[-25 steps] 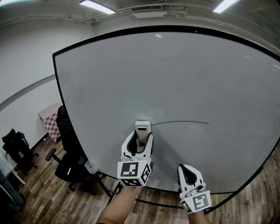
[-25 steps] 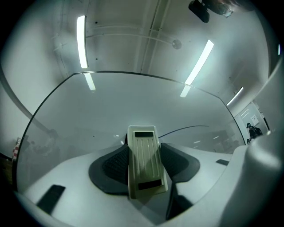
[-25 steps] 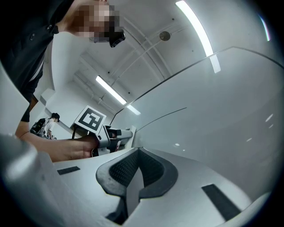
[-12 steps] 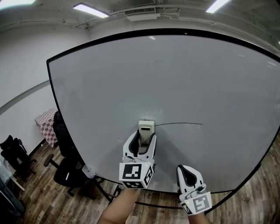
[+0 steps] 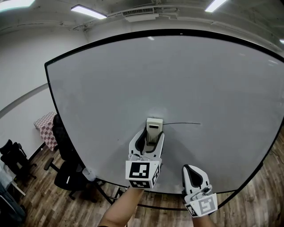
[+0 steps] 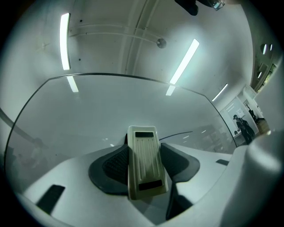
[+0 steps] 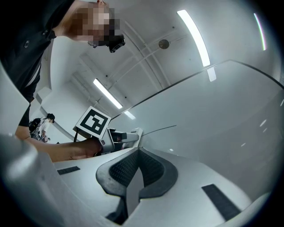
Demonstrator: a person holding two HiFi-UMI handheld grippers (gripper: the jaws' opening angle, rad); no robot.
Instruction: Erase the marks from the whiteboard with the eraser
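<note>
A large whiteboard (image 5: 133,75) fills the head view. One thin black line (image 5: 183,123) runs across it right of centre. My left gripper (image 5: 150,135) is shut on a cream eraser (image 5: 153,129), whose far end presses on the board at the line's left end. The eraser (image 6: 142,162) sits upright between the dark pads in the left gripper view, with the line (image 6: 182,133) leading off to its right. My right gripper (image 5: 195,175) hangs low at the right, apart from the board, its jaws closed on nothing. From the right gripper view the left gripper (image 7: 119,139) shows at the line's (image 7: 159,128) end.
Black office chairs (image 5: 66,173) stand on the wooden floor at the lower left, beside a small table with a checked cloth (image 5: 43,122). The whiteboard's stand (image 5: 111,195) reaches the floor below the board. Ceiling lights (image 5: 88,11) run overhead.
The left gripper with the eraser has slid right along the line, so the visible line is shorter at its left end. The right gripper stays low.
</note>
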